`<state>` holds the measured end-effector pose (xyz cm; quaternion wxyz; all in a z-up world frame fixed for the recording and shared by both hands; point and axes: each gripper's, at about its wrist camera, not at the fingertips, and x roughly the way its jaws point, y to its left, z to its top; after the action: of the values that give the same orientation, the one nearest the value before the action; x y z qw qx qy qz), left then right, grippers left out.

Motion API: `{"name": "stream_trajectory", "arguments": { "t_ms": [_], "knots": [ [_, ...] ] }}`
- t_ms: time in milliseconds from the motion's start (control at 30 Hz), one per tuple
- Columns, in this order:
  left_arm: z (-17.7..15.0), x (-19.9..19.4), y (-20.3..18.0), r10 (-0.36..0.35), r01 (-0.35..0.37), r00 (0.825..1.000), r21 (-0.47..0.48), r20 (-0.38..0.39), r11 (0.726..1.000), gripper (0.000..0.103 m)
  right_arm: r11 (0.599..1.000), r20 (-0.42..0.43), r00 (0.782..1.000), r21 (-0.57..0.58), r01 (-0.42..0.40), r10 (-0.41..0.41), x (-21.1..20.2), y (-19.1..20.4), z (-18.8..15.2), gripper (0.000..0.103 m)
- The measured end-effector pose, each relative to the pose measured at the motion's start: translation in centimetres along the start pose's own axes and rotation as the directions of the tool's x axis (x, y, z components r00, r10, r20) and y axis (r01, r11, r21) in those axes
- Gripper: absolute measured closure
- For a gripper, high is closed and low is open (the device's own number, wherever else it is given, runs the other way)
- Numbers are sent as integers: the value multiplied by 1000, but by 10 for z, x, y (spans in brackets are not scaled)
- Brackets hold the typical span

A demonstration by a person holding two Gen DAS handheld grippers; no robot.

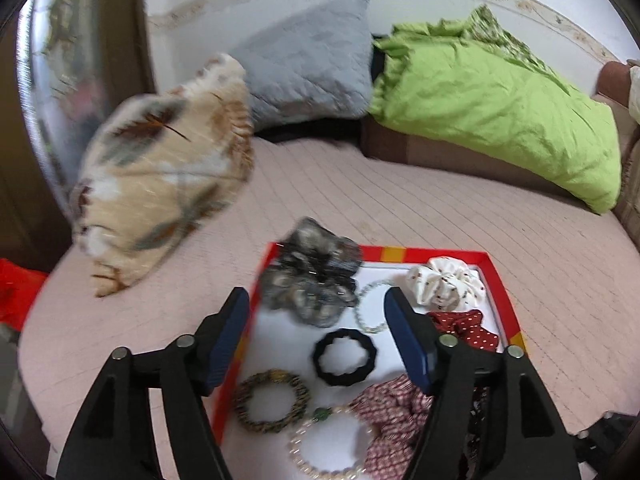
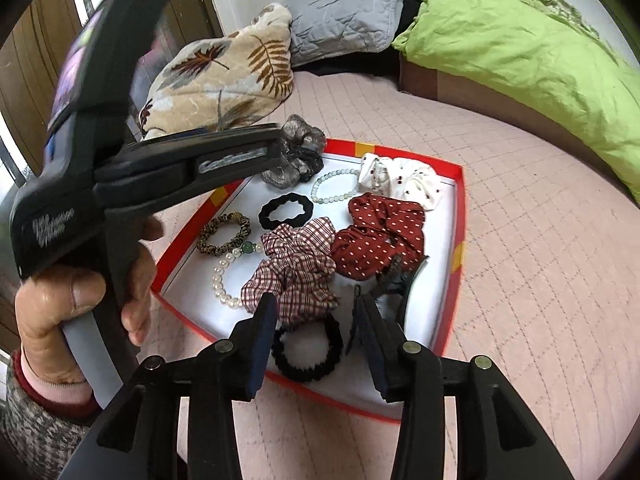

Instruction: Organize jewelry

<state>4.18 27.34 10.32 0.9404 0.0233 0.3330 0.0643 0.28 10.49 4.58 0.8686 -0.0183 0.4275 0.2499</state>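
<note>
Two hand-held grippers in play, both yours, both empty. Your left hand-held gripper has its jaws spread wide, nothing between the pads, hovering over the near-left part of the red-rimmed box lid that sits on the pink quilted bed. Your right hand-held gripper is parted about halfway, gripping nothing, poised above the near edge of the lid with the black scrunchie showing between its fingers but untouched. Your left hand shows in the right wrist view, wrapped round the grey handle.

All jewelry lies inside the lid, relative to its white floor: grey ruffled scrunchie overhangs the far-left corner; pale bead bracelet just beside it; white spotted scrunchie in the far-right corner; red polka-dot scrunchie at the middle right; black ring scrunchie at centre; leopard-print hair tie toward the left wall; pearl bracelet with a green bead touching the hair tie; checked red-white scrunchie lies over part of the pearls; dark hair claw near the right wall, just beside the checked one.

Beyond the lid: leaf-print cushion, grey pillow, green duvet. Left wrist view is motion-blurred.
</note>
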Motion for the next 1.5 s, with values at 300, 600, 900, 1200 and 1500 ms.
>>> {"name": "stream_trajectory", "arguments": {
  "t_ms": [300, 600, 900, 1200, 1500],
  "knots": [
    [-23, -87, 14, 168, -154, 967, -86, 190, 984, 5, 1000, 46, 998, -2, 31, -31, -37, -3, -12, 54],
    [-32, -147, 18, 205, -162, 960, -220, 191, 962, 2, 996, 76, 994, 46, 75, -79, -68, -20, -37, 53],
    [-36, -193, -5, 209, -154, 947, -228, 243, 962, 1, 988, 101, 987, 101, 115, -125, -86, -36, -48, 53],
    [-50, -203, -28, 211, -177, 956, -174, 203, 969, 1, 980, 151, 971, 97, 172, -185, -105, -35, -54, 47],
    [-70, -201, -34, 162, -144, 978, -135, 133, 980, 1, 971, 152, 962, 105, 213, -228, -111, -36, -61, 44]
  ]
}}
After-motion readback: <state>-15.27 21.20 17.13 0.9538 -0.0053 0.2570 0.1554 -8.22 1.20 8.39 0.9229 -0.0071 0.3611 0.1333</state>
